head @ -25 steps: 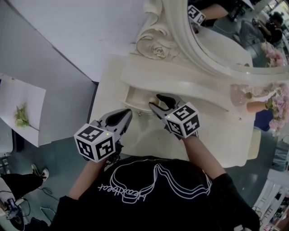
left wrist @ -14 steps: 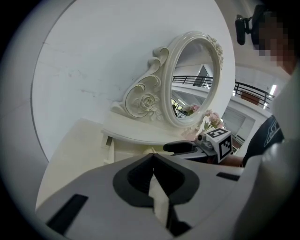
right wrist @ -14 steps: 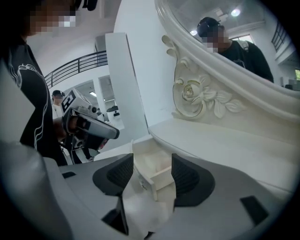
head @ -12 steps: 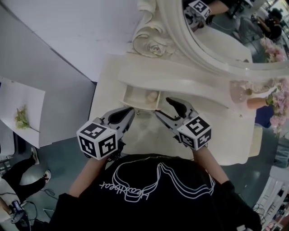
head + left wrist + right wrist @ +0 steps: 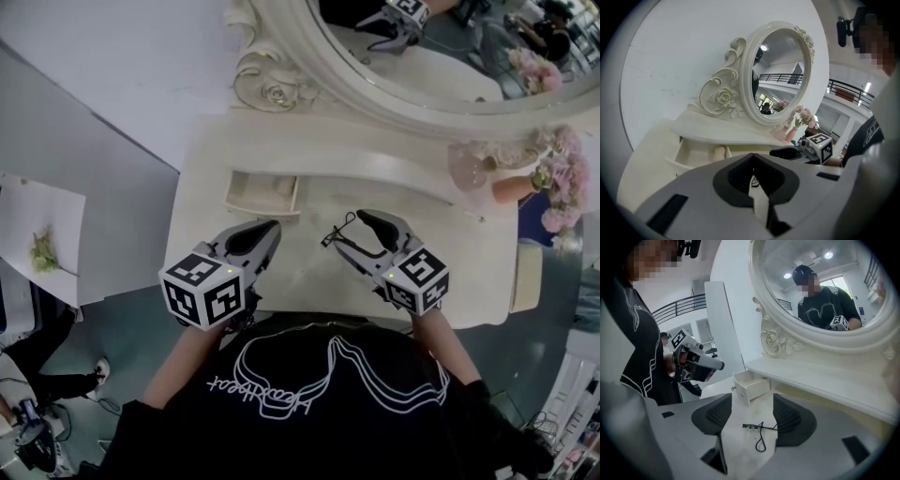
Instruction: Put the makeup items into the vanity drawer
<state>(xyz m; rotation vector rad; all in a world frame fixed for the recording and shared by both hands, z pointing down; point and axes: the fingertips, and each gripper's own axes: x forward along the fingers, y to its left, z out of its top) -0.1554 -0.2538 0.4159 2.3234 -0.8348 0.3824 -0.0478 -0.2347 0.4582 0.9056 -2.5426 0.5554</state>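
Observation:
On the cream vanity top lies a thin black looped makeup tool. It rests in the gap of my right gripper, whose jaws are opening; the pads do not touch it. Further left, the small vanity drawer stands pulled out, and a beige item lies inside. My left gripper hovers just in front of the drawer, shut and holding nothing.
An oval mirror in a carved frame rises behind the raised shelf. A vase of pink flowers stands at the shelf's right end. White paper lies on the floor to the left.
My right gripper has drawn back from the drawer toward the right and its jaws have spread. The black tool now shows between them. The left gripper has barely moved.

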